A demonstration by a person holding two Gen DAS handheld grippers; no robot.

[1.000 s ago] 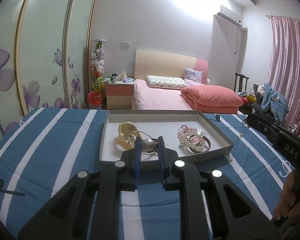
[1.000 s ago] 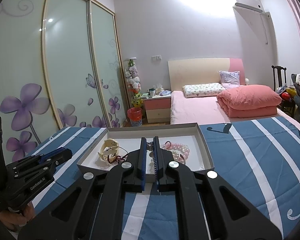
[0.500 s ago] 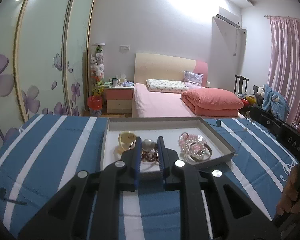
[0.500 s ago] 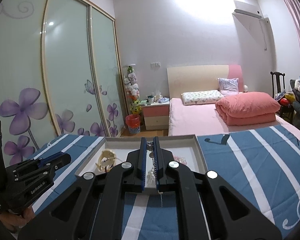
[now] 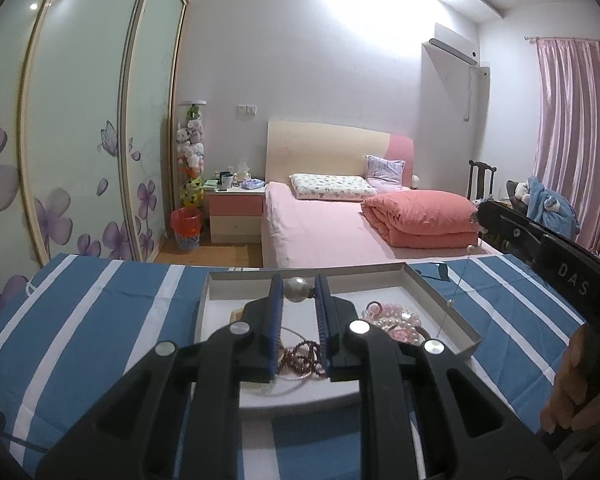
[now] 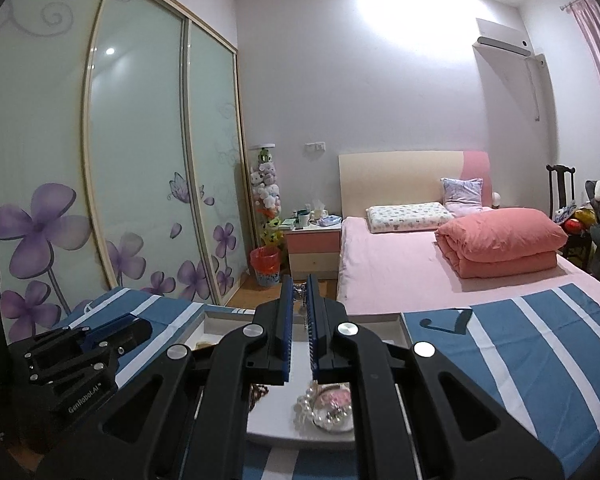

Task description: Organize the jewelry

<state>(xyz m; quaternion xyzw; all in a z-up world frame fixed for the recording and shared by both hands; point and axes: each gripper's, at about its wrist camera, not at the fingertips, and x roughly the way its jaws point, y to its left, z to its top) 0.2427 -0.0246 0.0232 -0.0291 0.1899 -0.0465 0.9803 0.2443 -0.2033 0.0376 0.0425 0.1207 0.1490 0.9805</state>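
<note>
A shallow grey tray (image 5: pixel 444 296) lies on the blue-and-white striped cloth. My left gripper (image 5: pixel 299 285) is shut on a large pearl (image 5: pixel 297 293), held above the tray's far part. Under it lie a dark red bead bracelet (image 5: pixel 302 356) and pink and pearl bracelets (image 5: pixel 392 322). My right gripper (image 6: pixel 299 284) is shut on a thin chain (image 6: pixel 300 294), also above the tray (image 6: pixel 402 324). In the left wrist view that chain (image 5: pixel 458 276) hangs down from the right gripper (image 5: pixel 500 220) with small pearls on it. The pearl bracelets (image 6: pixel 332 400) show below the right fingers.
The striped cloth (image 5: pixel 80 320) covers the work surface on both sides of the tray. Behind it stand a pink bed (image 5: pixel 320 232), a nightstand (image 5: pixel 236 216), a red bin (image 5: pixel 186 226) and flowered wardrobe doors (image 6: pixel 132 160). A person's hand (image 5: pixel 572 396) holds the right gripper.
Both grippers have risen and moved forward over the tray. The left one has lifted the large pearl off the tray floor; the right one has lifted the thin chain.
</note>
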